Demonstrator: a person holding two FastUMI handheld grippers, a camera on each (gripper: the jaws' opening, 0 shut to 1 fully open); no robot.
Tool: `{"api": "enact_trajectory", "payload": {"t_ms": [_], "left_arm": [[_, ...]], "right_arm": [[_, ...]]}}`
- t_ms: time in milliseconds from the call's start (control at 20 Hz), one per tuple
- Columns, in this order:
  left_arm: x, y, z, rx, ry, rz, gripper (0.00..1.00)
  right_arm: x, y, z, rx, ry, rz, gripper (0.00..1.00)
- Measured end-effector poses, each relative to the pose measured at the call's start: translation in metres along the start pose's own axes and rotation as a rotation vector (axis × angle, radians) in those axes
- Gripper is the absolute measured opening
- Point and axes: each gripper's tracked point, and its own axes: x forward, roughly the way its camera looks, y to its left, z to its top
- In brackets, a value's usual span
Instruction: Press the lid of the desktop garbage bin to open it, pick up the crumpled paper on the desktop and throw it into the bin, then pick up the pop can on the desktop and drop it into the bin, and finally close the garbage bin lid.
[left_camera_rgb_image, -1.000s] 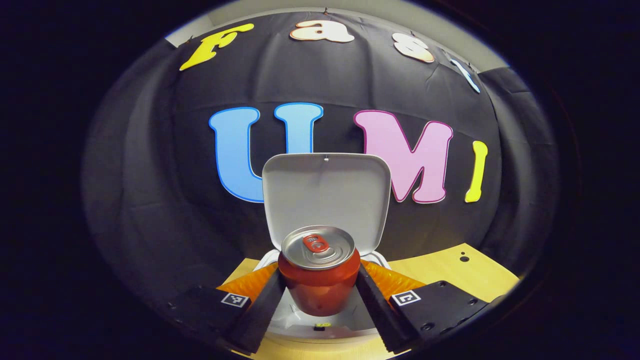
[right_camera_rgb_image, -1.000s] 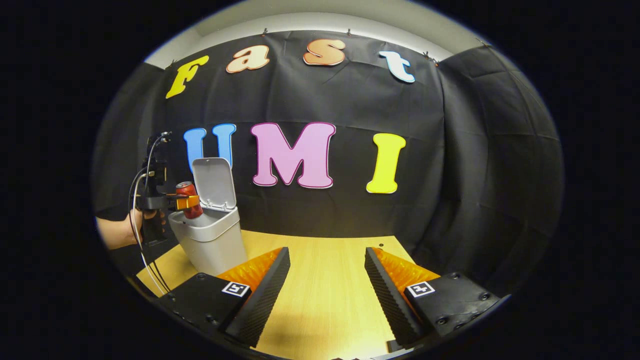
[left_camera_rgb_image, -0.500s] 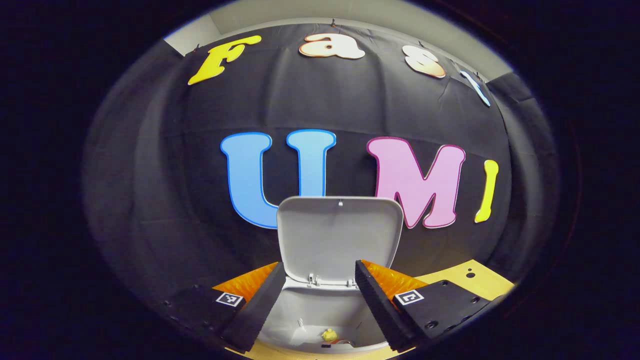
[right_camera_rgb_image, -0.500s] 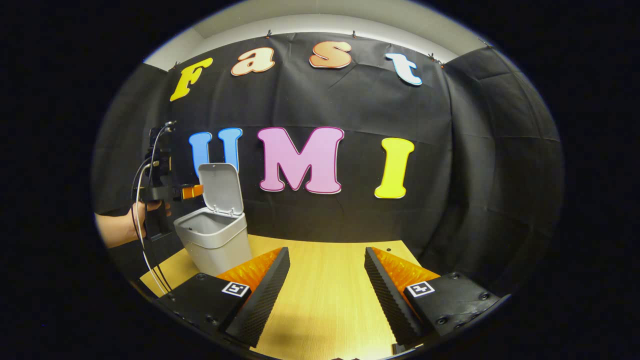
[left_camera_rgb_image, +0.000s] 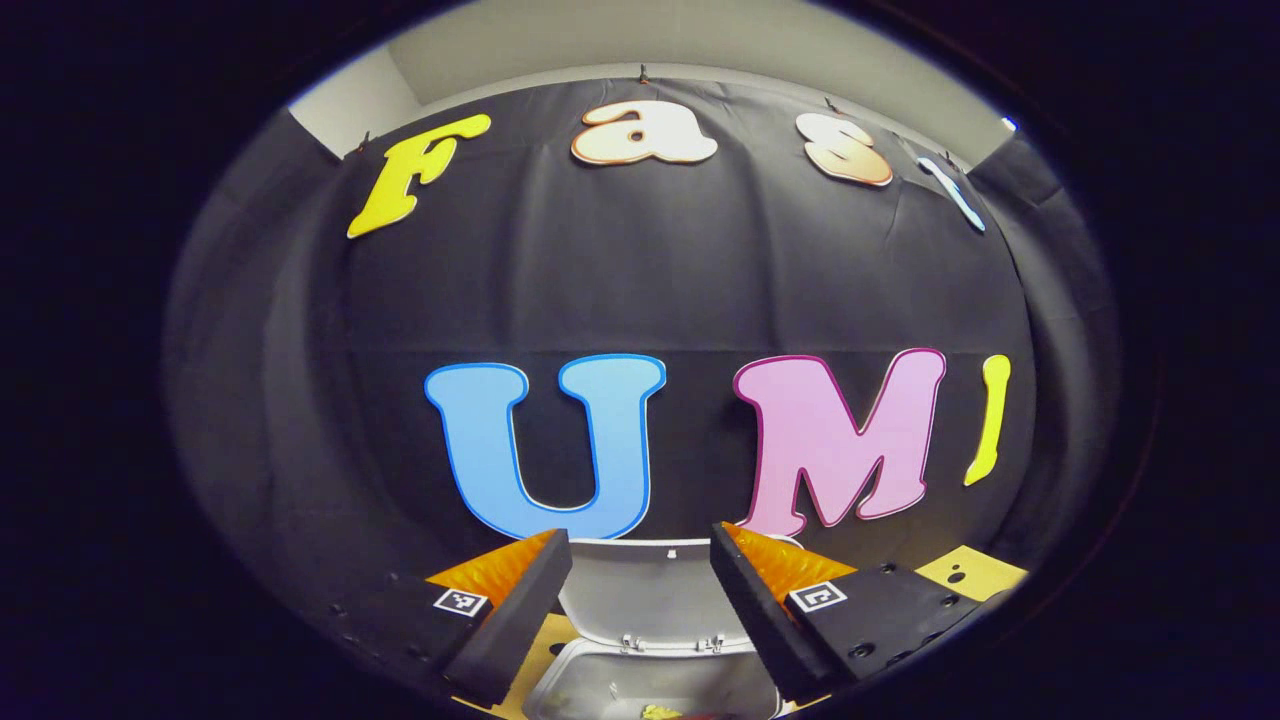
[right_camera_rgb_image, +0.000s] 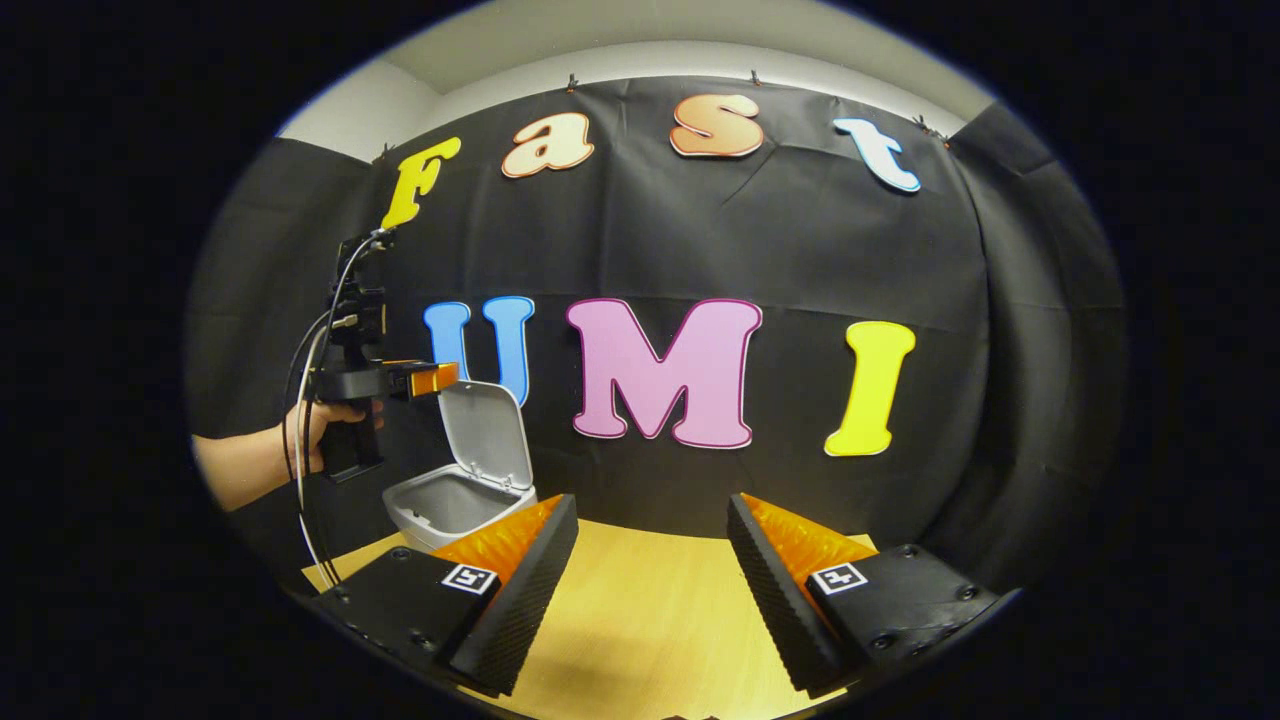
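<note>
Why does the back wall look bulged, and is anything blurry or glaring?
Left gripper view: fisheye bends the cloth wall outward; the open bin lid stays sharp. Right gripper view: same bulge; soft overhead light gives a faint sheen on the wooden table, short shadows under the right gripper; no blur.

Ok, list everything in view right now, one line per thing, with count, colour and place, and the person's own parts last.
bin: one, pale grey, on the table's left end in the right gripper view.
lid: one, pale grey, hinged up at the back of the bin, open.
crumpled paper: one, yellowish scrap, inside the bin, at the bottom edge of the left gripper view.
table: one, light wood, under the bin.
left gripper: one, open, held above the open bin.
right gripper: one, open, over bare table, holding nothing.
hand: one, gripping the left gripper's handle, left of the bin in the right gripper view.
</note>
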Motion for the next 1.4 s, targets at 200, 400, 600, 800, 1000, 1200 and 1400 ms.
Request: {"api": "enact_trajectory", "payload": {"t_ms": [200, 400, 600, 800, 1000, 1200, 1400], "left_arm": [[0.019, 0.001, 0.007, -0.039, -0.047, -0.005, 0.93], [0.051, 0.001, -0.003, -0.008, -0.014, -0.045, 0.93], [0.074, -0.011, -0.026, -0.054, 0.060, -0.084, 0.93], [0.070, -0.021, -0.036, 0.023, 0.148, -0.123, 0.95], [0.040, -0.023, -0.042, 0.005, 0.232, -0.144, 0.95], [-0.001, -0.021, -0.053, -0.002, 0.252, -0.144, 0.95], [-0.042, -0.019, -0.073, -0.014, 0.248, -0.138, 0.95]], "right_arm": [[0.009, -0.007, -0.013, -0.028, 0.038, 0.057, 0.98], [0.008, -0.018, -0.035, -0.002, 0.075, 0.051, 0.98], [0.002, -0.023, -0.069, 0.105, 0.147, 0.013, 0.98], [-0.013, -0.019, -0.084, 0.167, 0.180, -0.012, 0.97], [-0.027, -0.023, -0.079, 0.087, 0.152, -0.047, 0.97], [-0.040, -0.024, -0.070, 0.108, 0.121, -0.117, 0.97], [-0.056, -0.020, -0.075, 0.086, 0.124, -0.168, 0.98]]}}
